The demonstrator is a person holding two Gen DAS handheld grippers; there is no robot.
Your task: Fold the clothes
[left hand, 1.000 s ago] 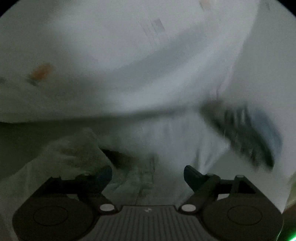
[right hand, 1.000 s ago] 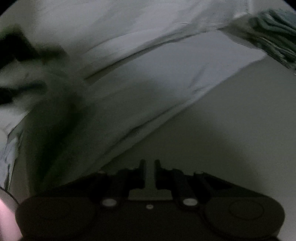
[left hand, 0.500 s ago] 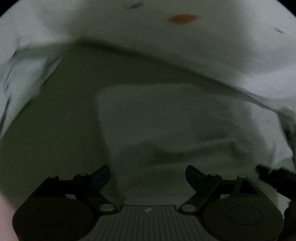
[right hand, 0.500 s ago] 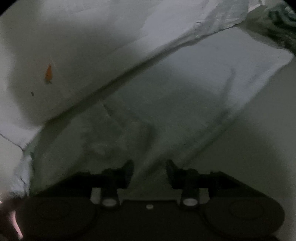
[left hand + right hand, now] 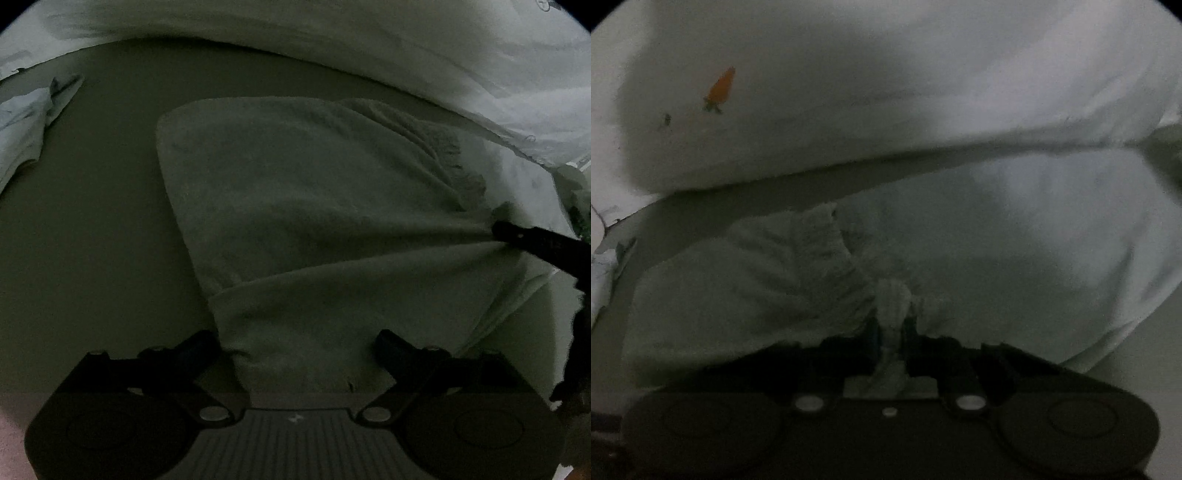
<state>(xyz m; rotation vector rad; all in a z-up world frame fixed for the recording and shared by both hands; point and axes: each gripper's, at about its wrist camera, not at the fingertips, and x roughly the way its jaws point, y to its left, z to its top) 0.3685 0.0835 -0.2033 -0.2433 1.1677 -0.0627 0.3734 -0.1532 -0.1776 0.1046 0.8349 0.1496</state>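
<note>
A pale grey-green towel (image 5: 314, 221) lies partly folded on a dark flat surface, in dim light. My left gripper (image 5: 297, 341) is open, its jaws wide apart on either side of the towel's near edge, touching nothing firmly. My right gripper (image 5: 892, 332) is shut on a bunched corner of the same towel (image 5: 798, 273). That right gripper also shows as a dark finger at the right of the left wrist view (image 5: 532, 240), pinching the towel's fringed corner.
A large white cloth with a small orange carrot print (image 5: 720, 86) is heaped behind the towel and spreads along the back (image 5: 406, 44). Another pale garment (image 5: 26, 122) lies at the far left. White fabric (image 5: 1052, 229) lies under the towel's right side.
My right gripper, open half a second ago, has closed on the towel's corner. The left gripper has moved closer over the towel and stays open.
</note>
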